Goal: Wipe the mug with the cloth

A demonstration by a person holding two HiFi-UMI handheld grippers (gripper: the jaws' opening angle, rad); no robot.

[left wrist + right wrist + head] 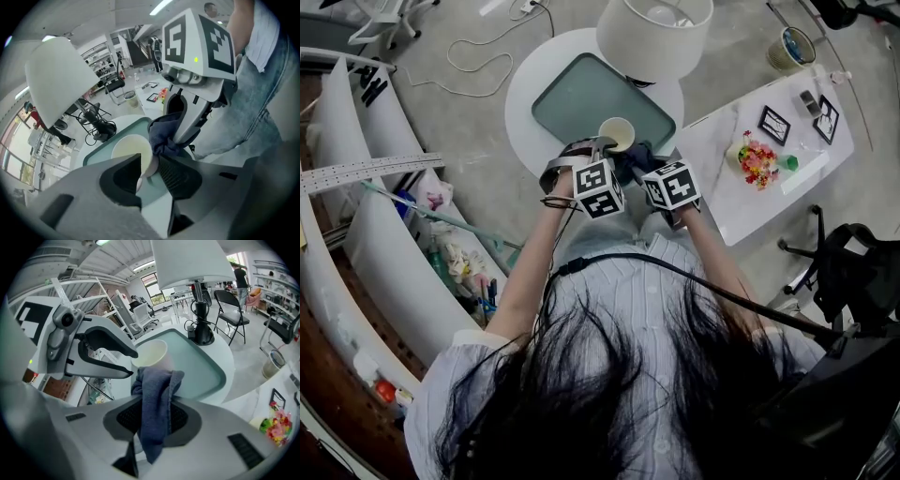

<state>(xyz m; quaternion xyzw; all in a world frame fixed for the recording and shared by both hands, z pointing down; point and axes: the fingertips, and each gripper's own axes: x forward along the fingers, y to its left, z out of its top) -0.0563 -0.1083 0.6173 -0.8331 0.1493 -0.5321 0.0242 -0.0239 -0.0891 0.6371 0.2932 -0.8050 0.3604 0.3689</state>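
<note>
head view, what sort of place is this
Probably an office or lab workspace: a black office chair, white storage shelves along the wall, and a round table with a lamp.

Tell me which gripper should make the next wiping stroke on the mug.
Right. The right gripper has its fingers shut on the blue cloth, which hangs close beside the mug. The left gripper has the mug's rim between its fingers, so it likely suits steadying, not wiping.

Mug point(127, 149) rim stands between the left gripper point(150, 161) jaws, cloth point(165, 133) just beside.
</note>
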